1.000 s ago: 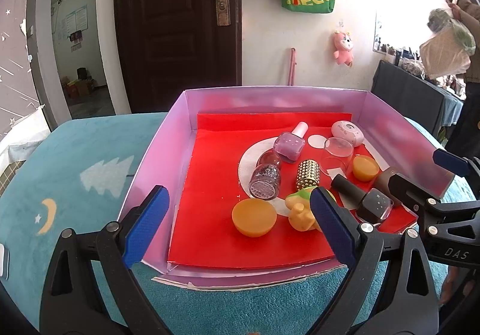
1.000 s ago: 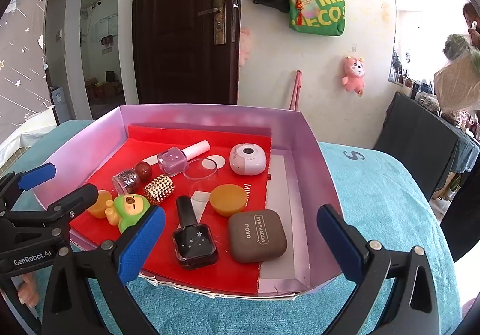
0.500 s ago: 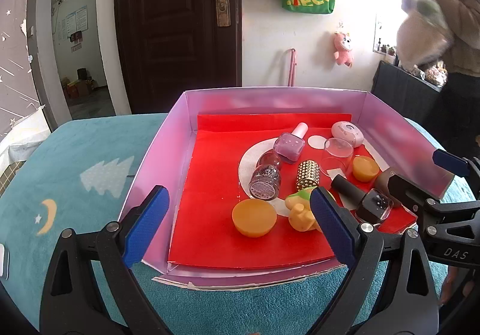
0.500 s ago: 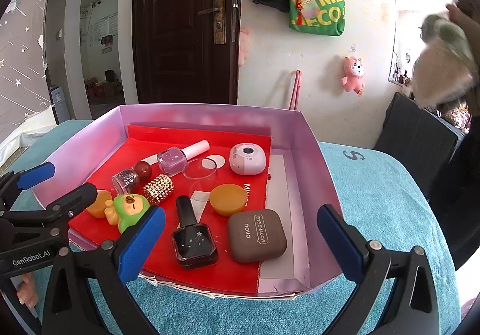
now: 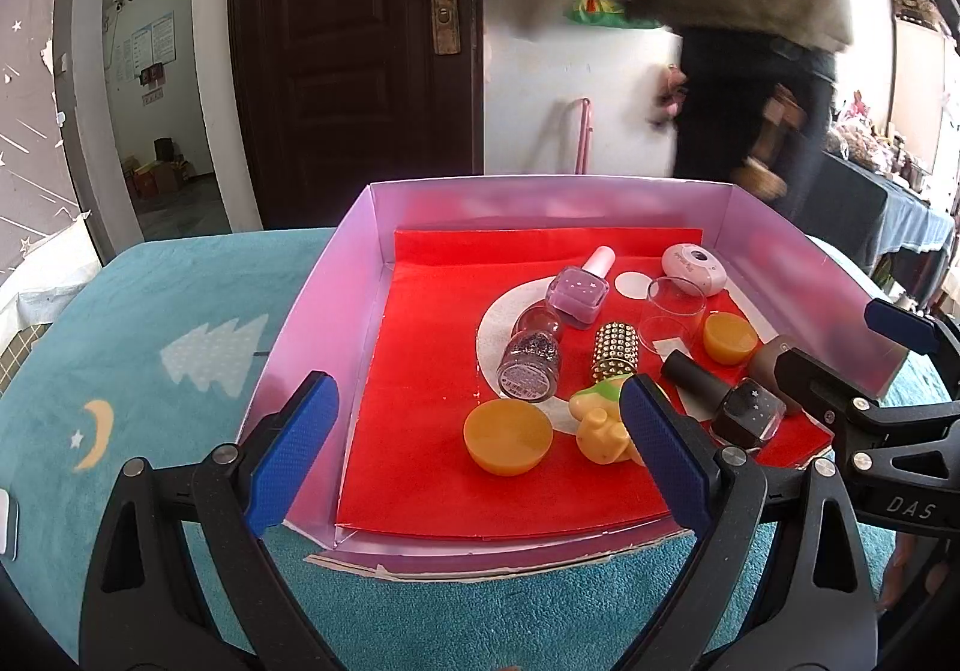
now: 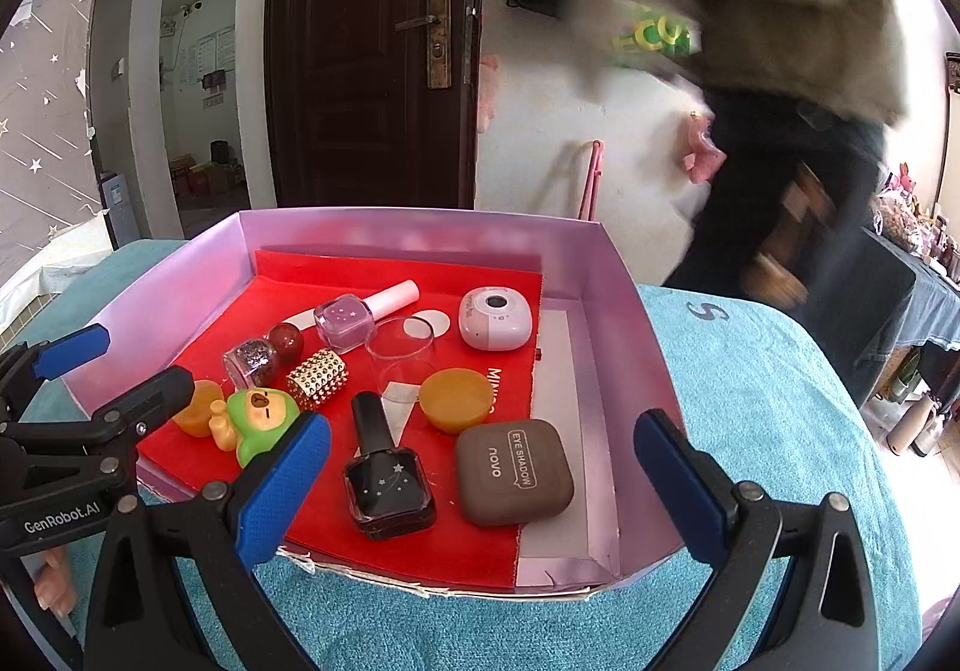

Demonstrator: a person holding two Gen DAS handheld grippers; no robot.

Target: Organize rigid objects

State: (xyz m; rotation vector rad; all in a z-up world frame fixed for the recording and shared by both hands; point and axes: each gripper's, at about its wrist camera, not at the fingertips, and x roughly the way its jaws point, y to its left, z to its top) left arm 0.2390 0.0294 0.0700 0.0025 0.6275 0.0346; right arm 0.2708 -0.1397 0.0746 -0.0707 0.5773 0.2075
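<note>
A shallow pink box (image 5: pixel 312 311) (image 6: pixel 606 275) with a red liner lies on a teal cloth. In it lie a black nail polish bottle (image 6: pixel 387 476) (image 5: pixel 729 398), a brown eye shadow case (image 6: pixel 513 470), two orange discs (image 5: pixel 507 437) (image 6: pixel 456 398), a green and yellow toy (image 6: pixel 258 422) (image 5: pixel 600 422), a gold studded cylinder (image 5: pixel 615 350), a glitter bottle (image 5: pixel 531 359), a lilac polish bottle (image 5: pixel 579 290), a clear cup (image 5: pixel 672 314) and a white round case (image 6: pixel 495 320). My left gripper (image 5: pixel 474 461) and right gripper (image 6: pixel 480 482) are both open and empty at the box's near edge.
A person (image 5: pixel 756 41) stands blurred behind the box at the right, in front of the white wall. A dark wooden door (image 5: pixel 354 41) is behind. A dark-covered table (image 5: pixel 888 215) stands at the far right. Teal cloth (image 6: pixel 750 371) lies on both sides of the box.
The person in the background has moved left across the wall, now blurred and hiding the hanging bags. Both grippers and the objects in the box have not moved.
</note>
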